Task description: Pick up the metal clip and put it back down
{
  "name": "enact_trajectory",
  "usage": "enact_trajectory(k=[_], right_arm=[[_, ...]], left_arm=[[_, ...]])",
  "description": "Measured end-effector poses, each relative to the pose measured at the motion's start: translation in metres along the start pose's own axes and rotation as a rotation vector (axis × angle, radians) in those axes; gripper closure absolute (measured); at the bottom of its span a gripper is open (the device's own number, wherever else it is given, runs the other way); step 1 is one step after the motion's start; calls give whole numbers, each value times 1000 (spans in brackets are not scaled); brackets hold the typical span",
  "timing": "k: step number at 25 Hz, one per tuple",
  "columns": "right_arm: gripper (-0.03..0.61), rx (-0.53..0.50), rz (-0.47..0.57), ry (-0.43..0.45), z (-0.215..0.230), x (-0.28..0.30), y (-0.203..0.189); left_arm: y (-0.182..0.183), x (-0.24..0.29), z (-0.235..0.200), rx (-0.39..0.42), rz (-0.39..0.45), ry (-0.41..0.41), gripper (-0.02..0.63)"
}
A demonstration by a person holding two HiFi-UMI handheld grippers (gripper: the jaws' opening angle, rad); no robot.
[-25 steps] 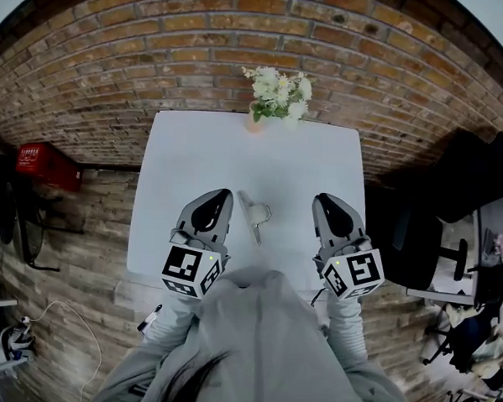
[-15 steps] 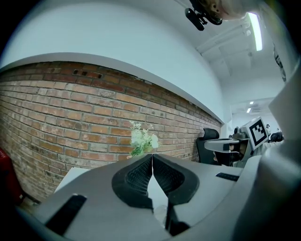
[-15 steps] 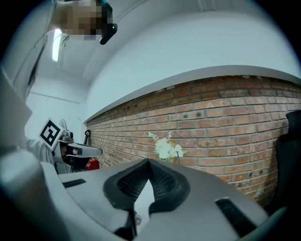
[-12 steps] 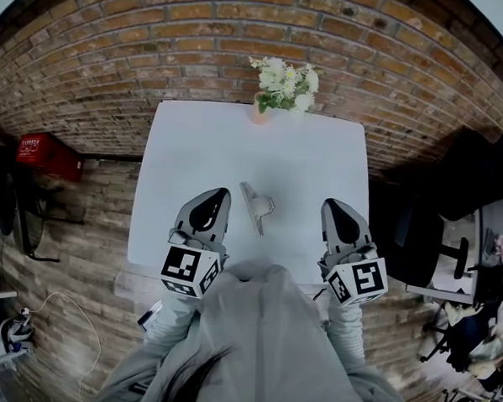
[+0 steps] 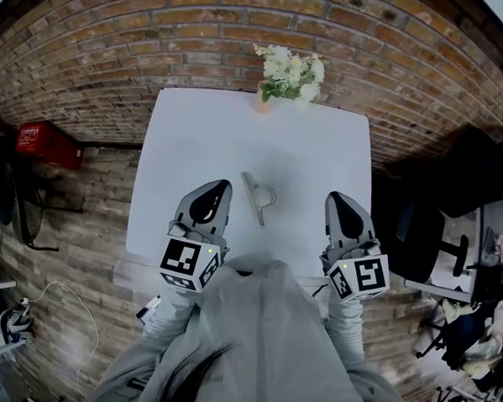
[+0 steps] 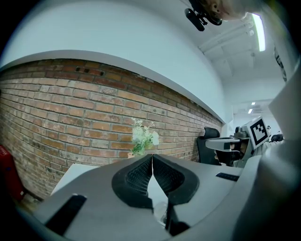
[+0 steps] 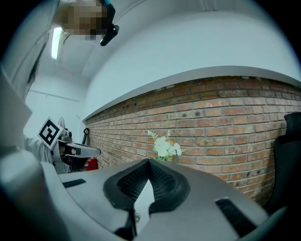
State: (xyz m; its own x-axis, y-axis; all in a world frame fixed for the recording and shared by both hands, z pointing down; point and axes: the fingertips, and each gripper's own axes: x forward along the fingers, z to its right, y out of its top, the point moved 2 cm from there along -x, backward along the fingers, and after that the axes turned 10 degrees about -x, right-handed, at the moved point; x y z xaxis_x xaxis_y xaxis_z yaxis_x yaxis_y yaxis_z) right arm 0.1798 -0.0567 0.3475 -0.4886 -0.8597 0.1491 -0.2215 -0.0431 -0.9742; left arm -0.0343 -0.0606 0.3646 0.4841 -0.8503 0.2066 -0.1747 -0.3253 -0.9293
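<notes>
Metal clip [image 5: 257,199]: lies flat on the white table [image 5: 313,149], nothing touching it.

Right gripper [image 5: 334,197]: jaws pressed fully together, holding nothing. The clip is at its 9 o'clock, apart from it.

Left gripper [image 5: 219,186]: likewise closed and empty, with the clip at its 3 o'clock.

My judgement: I should spread one pair of jaws first, then come down across the clip's narrow body.

The clip looks silvery, a long thin strip with a wire loop on its 3 o'clock side.

Left tongs [image 5: 218,190], right tongs [image 5: 336,199]; both closed
</notes>
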Motion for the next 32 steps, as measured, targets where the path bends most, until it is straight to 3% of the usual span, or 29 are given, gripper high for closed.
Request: enact_trajectory(k=[32], right_arm=[[555,27,-16,15,-3,6,-5]], left_arm=[[-4,-2,-9,-13,-12,29,584]])
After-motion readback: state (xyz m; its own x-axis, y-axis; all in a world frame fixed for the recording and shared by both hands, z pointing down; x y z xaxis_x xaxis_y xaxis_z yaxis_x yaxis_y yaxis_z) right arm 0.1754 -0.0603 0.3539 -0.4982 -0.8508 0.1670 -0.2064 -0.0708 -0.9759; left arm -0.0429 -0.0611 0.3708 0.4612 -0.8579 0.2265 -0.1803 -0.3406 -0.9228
